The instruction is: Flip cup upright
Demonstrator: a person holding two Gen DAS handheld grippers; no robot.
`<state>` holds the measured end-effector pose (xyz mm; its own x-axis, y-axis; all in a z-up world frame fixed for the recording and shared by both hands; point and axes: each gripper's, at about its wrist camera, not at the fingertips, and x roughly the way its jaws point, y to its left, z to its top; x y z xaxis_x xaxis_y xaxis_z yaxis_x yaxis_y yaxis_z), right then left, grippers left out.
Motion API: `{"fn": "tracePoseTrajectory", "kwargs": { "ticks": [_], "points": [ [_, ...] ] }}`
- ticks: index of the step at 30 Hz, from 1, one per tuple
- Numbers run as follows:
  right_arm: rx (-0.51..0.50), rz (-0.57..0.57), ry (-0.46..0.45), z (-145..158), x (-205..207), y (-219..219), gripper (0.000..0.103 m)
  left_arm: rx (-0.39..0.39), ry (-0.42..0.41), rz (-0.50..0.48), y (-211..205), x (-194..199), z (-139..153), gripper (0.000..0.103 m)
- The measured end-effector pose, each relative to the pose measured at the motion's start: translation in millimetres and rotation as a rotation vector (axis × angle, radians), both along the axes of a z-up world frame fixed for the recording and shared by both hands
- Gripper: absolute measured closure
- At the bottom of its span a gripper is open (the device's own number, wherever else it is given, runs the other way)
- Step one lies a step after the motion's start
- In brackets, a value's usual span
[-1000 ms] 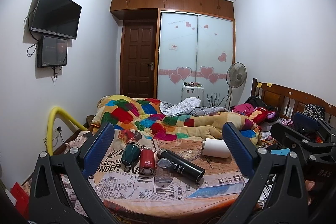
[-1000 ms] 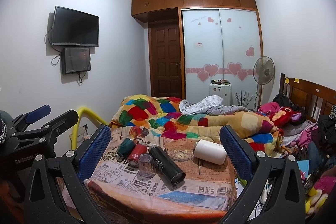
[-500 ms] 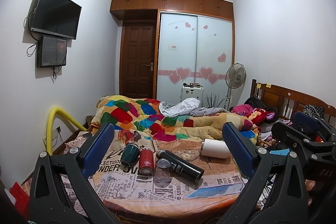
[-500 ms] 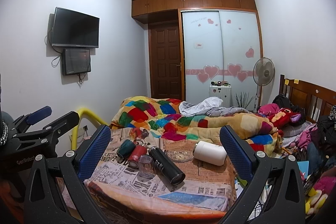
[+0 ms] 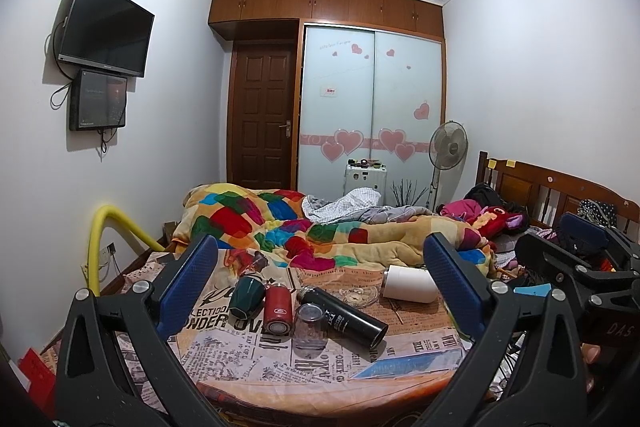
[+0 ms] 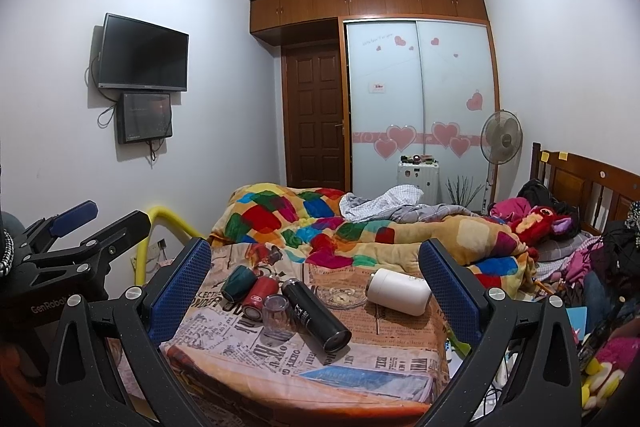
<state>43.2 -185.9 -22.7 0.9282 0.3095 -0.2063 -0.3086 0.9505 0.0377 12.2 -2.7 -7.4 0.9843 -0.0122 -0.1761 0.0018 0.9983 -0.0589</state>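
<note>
A clear glass cup stands upside down on the newspaper-covered table, between a lying red flask and a lying black flask. A dark green cup lies at the left and a white cup lies on its side at the right. The glass cup, green cup, red flask, black flask and white cup also show in the right wrist view. My left gripper and right gripper are open, empty, and held back from the table.
A glass dish sits behind the black flask. A bed with a colourful quilt lies beyond the table. A yellow rail stands at the left. The other gripper shows at the right edge and at the left edge.
Both views have shifted only slightly; the table objects sit a touch lower and closer. Nothing on the table has moved and both grippers stay open.
</note>
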Motion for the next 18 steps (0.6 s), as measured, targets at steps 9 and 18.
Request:
{"fn": "tracePoseTrajectory", "kwargs": {
  "ticks": [9,18],
  "points": [
    [-0.005,-0.001,0.023,-3.6,7.2,-5.6,0.000,-0.004,0.014,0.011,5.6,6.4,3.7,0.000],
    [-0.061,-0.019,0.130,-32.4,50.3,1.0,0.000,-0.046,0.113,0.063,23.3,53.4,-25.6,0.000]
  ]
}}
